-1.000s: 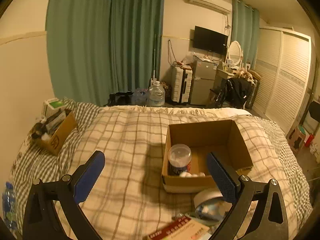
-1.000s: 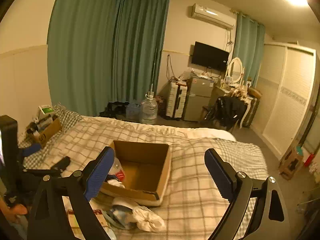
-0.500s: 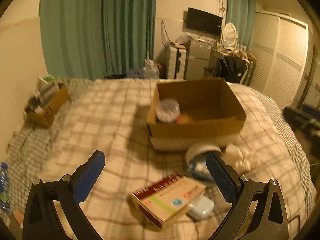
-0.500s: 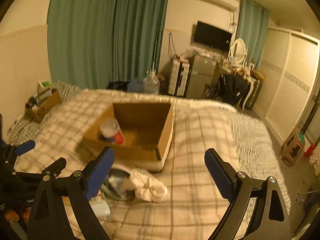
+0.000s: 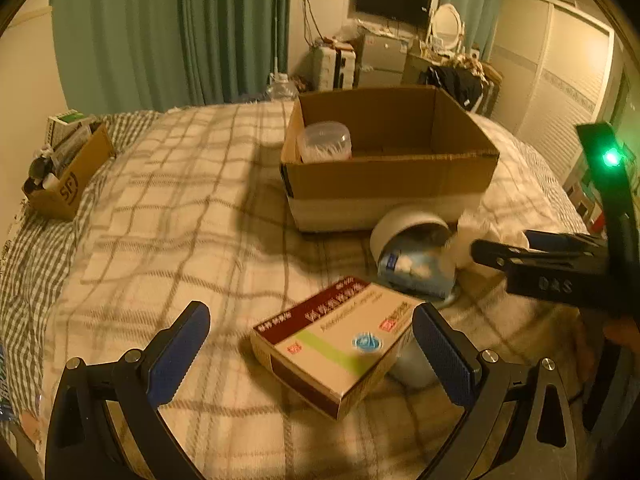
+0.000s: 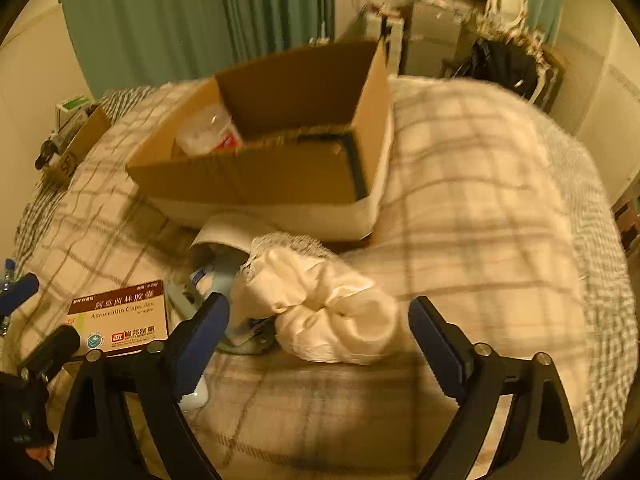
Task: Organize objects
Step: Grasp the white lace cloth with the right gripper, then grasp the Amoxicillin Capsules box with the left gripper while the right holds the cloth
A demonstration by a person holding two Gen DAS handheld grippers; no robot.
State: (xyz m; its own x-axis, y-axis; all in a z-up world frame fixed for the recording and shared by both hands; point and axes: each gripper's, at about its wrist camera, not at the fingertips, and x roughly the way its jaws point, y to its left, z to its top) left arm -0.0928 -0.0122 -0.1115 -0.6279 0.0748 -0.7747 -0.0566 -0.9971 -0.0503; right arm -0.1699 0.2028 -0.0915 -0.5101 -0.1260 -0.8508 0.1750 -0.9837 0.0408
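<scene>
A red-and-white medicine box [image 5: 336, 344] lies on the checked bedspread between the fingers of my left gripper [image 5: 312, 354], which is open and not touching it. A crumpled white cloth [image 6: 320, 312] sits between the pads of my right gripper [image 6: 318, 340]. Its jaws are closing but stand clear of the cloth. Beside the cloth, a white-rimmed container [image 5: 412, 232] lies on its side over a blue packet [image 6: 218, 280]. Behind them is an open cardboard box [image 5: 392, 184] holding a clear plastic jar [image 5: 326, 142]. A small white case [image 6: 196, 394] peeks out beside the medicine box [image 6: 120, 316].
A smaller cardboard box [image 5: 68, 176] full of items sits at the bed's far left. My right gripper [image 5: 504, 248] reaches in from the right in the left wrist view. The bedspread falls away at the right edge [image 6: 600, 240]. Curtains, suitcases and a wardrobe stand beyond the bed.
Both grippers have come down toward the bed and tipped downward. The medicine box now lies between the left fingers and the white cloth between the right ones.
</scene>
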